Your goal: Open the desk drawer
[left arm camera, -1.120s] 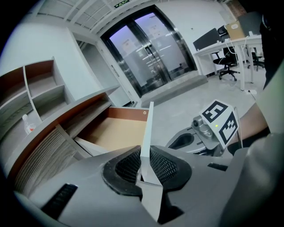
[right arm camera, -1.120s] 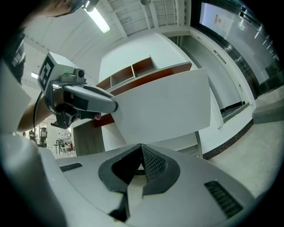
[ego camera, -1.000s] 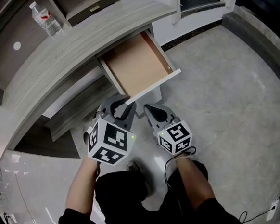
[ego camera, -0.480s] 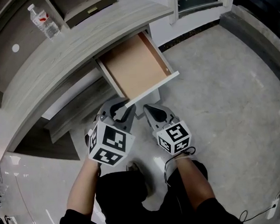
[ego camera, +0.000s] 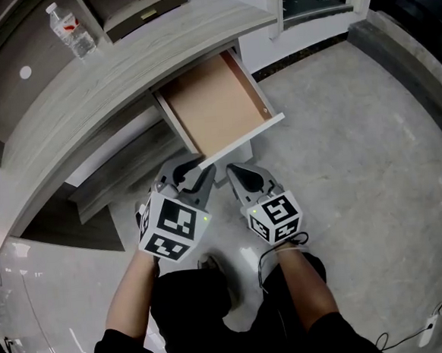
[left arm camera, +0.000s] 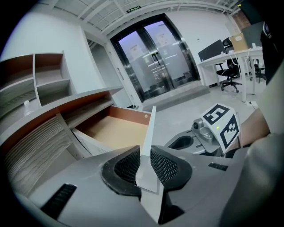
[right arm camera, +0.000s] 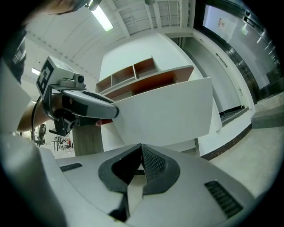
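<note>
The desk drawer (ego camera: 215, 107) stands pulled out, its tan inside bare. Its white front panel (ego camera: 245, 141) runs across just ahead of both grippers. My left gripper (ego camera: 192, 170) has the panel's left end between its jaws. In the left gripper view the panel's edge (left arm camera: 150, 133) rises between the black pads (left arm camera: 165, 166), which still look to be touching it while the jaws are opening. My right gripper (ego camera: 240, 174) sits shut and empty just to the right, level, facing the white panel (right arm camera: 164, 115) close up.
A grey wood-grain desk top (ego camera: 84, 84) curves over the drawer, with a water bottle (ego camera: 72, 31) on it at the far left. Shelves rise behind it. A white cabinet wall (ego camera: 260, 43) stands to the drawer's right. Polished floor (ego camera: 357, 161) spreads to the right.
My left gripper has rolled slightly on the drawer front. The drawer and my right gripper have stayed where they were.
</note>
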### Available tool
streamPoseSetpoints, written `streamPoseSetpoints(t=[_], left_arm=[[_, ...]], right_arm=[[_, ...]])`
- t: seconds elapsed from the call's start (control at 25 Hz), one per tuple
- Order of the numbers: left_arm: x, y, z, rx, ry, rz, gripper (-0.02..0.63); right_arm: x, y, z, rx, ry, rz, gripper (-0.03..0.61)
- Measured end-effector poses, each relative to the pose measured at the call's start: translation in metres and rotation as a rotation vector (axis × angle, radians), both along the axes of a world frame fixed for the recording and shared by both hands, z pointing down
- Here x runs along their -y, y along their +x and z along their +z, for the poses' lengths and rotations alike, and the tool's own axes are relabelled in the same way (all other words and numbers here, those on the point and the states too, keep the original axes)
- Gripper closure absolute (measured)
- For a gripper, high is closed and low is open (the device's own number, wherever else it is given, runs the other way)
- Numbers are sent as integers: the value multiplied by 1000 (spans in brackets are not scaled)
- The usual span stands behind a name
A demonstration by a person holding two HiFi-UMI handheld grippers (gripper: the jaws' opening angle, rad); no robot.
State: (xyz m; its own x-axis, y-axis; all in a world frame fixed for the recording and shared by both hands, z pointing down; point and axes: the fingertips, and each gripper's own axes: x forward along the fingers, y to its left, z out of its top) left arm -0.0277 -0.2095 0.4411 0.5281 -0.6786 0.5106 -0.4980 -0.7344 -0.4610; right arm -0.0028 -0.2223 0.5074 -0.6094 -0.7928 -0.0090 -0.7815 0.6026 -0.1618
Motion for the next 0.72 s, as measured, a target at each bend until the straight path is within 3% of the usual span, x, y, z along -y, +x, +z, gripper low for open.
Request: streamPoseSetpoints(t=[0.44, 0.72], left_arm=[[0, -1, -1, -17, 30, -16, 531], [-3, -6, -1, -42, 26, -28, 526]], right_arm=[[-4, -5, -18, -130, 83, 49, 572], [-5, -9, -22, -139, 94, 47, 572]])
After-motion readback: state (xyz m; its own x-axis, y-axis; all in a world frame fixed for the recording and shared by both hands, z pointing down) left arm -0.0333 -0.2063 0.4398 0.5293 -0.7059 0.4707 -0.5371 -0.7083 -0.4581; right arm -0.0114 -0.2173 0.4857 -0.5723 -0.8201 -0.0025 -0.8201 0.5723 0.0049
